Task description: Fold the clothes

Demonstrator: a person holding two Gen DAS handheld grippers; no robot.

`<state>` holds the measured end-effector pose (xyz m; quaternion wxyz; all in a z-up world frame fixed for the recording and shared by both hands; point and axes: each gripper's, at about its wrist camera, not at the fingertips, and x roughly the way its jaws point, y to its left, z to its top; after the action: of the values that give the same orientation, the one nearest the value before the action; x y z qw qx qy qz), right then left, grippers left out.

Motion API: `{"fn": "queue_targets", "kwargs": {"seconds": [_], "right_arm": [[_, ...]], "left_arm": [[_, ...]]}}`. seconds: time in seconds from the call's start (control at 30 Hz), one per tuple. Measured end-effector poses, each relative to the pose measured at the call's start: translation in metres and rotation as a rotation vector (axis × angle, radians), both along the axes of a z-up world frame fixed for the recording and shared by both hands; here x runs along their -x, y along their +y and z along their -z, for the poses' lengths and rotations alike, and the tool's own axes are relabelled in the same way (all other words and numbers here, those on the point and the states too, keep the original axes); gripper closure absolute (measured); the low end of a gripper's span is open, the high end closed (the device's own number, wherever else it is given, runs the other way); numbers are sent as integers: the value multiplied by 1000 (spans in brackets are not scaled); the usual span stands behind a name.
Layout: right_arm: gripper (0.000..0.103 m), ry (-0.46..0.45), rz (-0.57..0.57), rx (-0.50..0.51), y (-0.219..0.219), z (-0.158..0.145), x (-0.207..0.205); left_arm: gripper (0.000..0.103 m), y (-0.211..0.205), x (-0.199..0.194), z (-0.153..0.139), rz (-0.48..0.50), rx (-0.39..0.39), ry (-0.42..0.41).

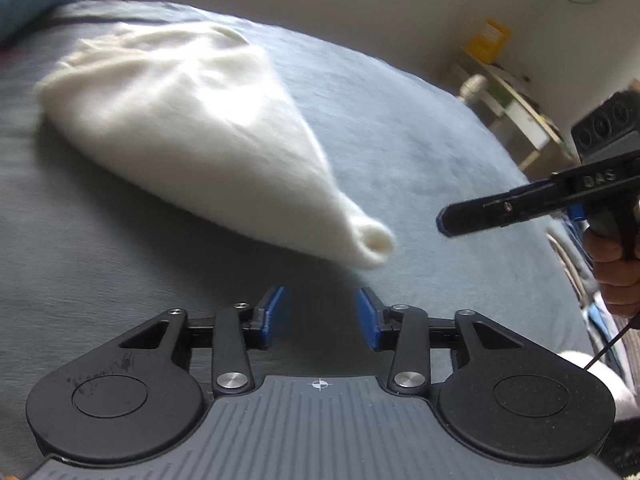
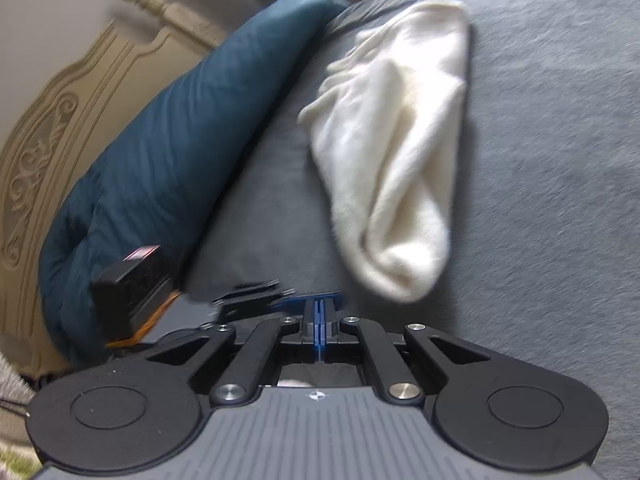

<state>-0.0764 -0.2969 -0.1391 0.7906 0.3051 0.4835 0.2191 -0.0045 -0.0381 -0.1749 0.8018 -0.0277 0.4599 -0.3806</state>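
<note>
Left gripper [image 1: 320,316] hangs partly open, blue pads apart with nothing between them, just short of the near tip of the fluffy cream-white knitted garment [image 1: 192,136]. It lies bunched on the grey-blue bedspread [image 1: 400,140]. Right gripper [image 2: 320,316] is clamped tight, empty, beside the garment's near end.
</note>
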Motion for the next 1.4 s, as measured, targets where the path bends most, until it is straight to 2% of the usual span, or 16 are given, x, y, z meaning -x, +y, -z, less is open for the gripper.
{"fn": "queue_targets", "kwargs": {"seconds": [0.1, 0.23, 0.4, 0.43, 0.5, 0.57, 0.7, 0.8, 0.83, 0.93, 1.0, 1.07, 1.13, 1.2, 1.27, 1.4], "right_arm": [[91, -13, 108, -11, -6, 4, -17], [58, -61, 178, 28, 10, 9, -57], [56, -82, 235, 120, 36, 29, -104], [61, -97, 216, 127, 43, 31, -107], [83, -128, 177, 143, 58, 33, -113], [88, -194, 99, 165, 77, 25, -106], [90, -255, -158, 158, 134, 19, -81], [90, -283, -370, 287, 186, 36, -56], [90, -287, -425, 344, 200, 44, -48], [89, -236, -516, 414, 218, 66, -41], [86, -226, -569, 385, 219, 64, -36], [77, -303, -609, 433, 217, 52, -27], [68, -349, -593, 470, 205, 39, -30], [65, -370, -533, 502, 188, 28, -45], [58, -383, -442, 558, 172, 20, -68], [52, -410, -296, 696, 161, 17, -125]], "left_arm": [[51, 9, -6, -23, -99, -11, -39], [44, 17, -13, -41, -212, -13, -85], [42, 38, -11, -42, -292, -31, -114], [42, 44, -10, -41, -307, -36, -115], [42, 58, -10, -38, -346, -40, -106], [42, 76, -12, -38, -406, -27, -92], [42, 112, -24, -46, -548, 18, -109], [42, 132, -36, -49, -619, 28, -119], [42, 133, -41, -47, -623, 26, -114], [42, 128, -50, -37, -608, -1, -100], [41, 119, -53, -29, -588, -26, -108], [41, 111, -56, -18, -582, -39, -97], [41, 110, -61, -9, -593, -62, -87], [41, 109, -66, -2, -606, -96, -88], [41, 107, -73, 5, -623, -160, -101], [41, 103, -94, 17, -647, -259, -144]]}}
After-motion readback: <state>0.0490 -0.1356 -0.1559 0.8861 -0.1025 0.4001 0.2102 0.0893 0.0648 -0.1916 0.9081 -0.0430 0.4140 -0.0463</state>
